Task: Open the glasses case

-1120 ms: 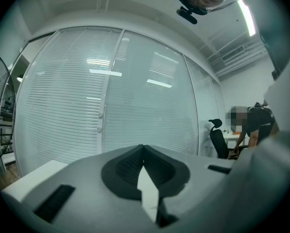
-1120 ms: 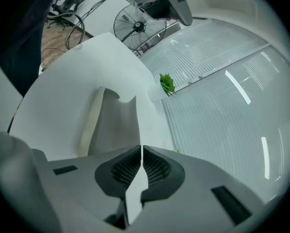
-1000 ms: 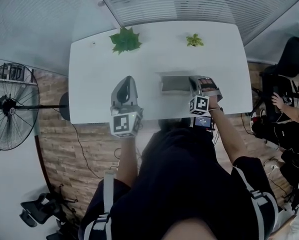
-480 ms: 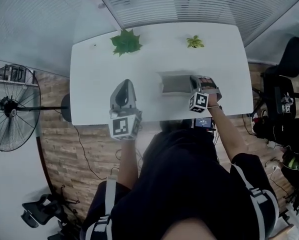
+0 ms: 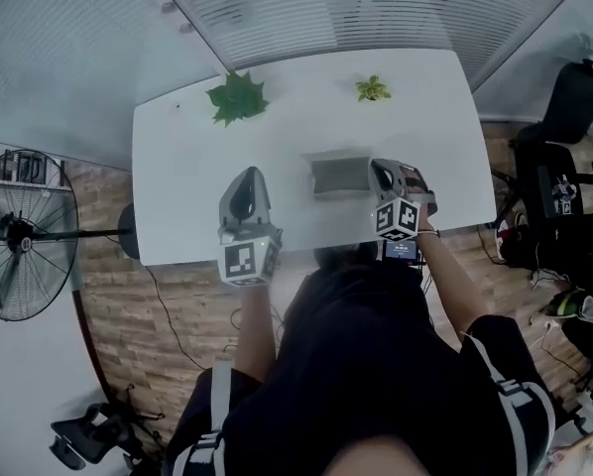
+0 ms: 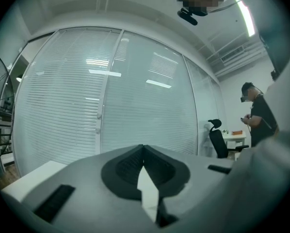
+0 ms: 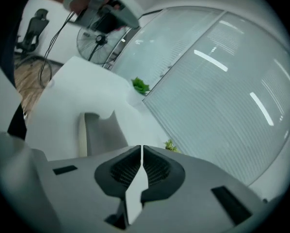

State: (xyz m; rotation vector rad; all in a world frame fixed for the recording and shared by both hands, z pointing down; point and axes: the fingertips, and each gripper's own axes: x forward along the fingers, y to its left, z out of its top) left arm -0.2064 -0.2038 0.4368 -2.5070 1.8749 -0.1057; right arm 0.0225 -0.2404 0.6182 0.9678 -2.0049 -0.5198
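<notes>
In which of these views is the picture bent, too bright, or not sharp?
Head view: strong wide-angle bending, the white table edges curve and its top is nearly washed out. Left gripper view: dark round border, glare from the ceiling light. Right gripper view: tilted, lamp reflections streak the blinds, and the glasses case looks soft.

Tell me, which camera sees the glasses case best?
The head view: it shows nearly the whole grey case from above, on the white table. The right gripper view shows only part of it, low in the picture. The left gripper view misses it and faces the blinds.
</notes>
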